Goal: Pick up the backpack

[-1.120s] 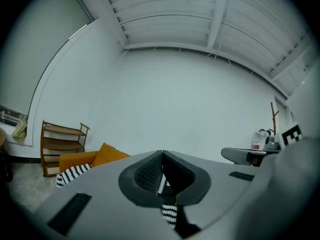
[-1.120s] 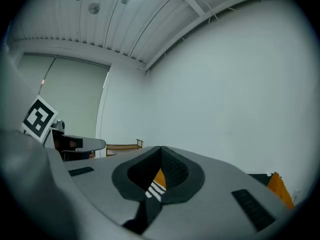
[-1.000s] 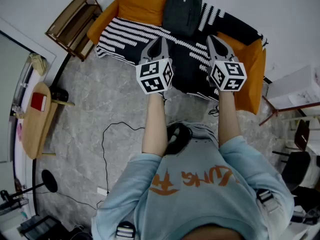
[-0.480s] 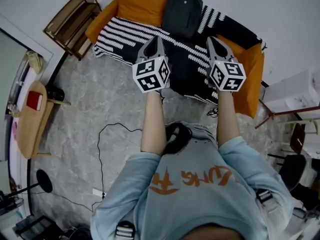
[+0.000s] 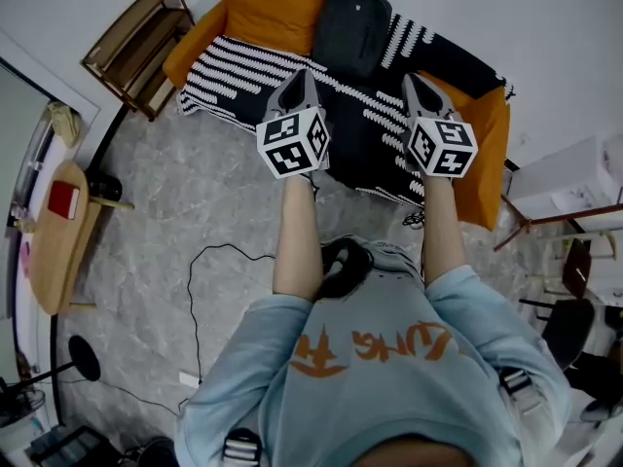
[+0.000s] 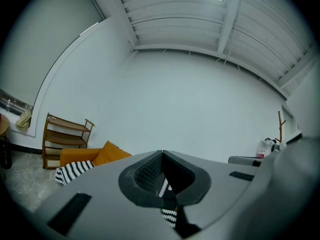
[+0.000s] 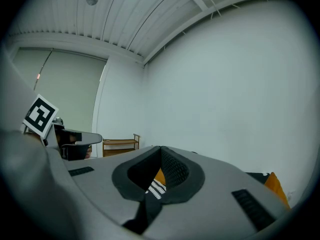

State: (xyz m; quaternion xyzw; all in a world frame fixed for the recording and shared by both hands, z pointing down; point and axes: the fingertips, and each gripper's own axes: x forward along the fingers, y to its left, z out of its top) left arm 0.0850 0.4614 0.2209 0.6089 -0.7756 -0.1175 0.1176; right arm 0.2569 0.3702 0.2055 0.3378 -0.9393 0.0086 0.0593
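On striped sofa (image 5: 243, 66), dark backpack (image 5: 352, 27)

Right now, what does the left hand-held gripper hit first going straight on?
Probably the plain white wall: the shut left hand-held gripper points level, above the black-and-white striped sofa cover. Depth is unclear.

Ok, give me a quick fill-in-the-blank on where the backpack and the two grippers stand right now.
1. The backpack stands upright on the orange ___.
2. The left gripper and the right gripper both have their jaws ___, with nothing held.
3. The blanket beneath the backpack is striped black and ___.
4. In the head view, the wooden shelf stands to the ___ of the backpack.

Missing words: sofa; shut; white; left.
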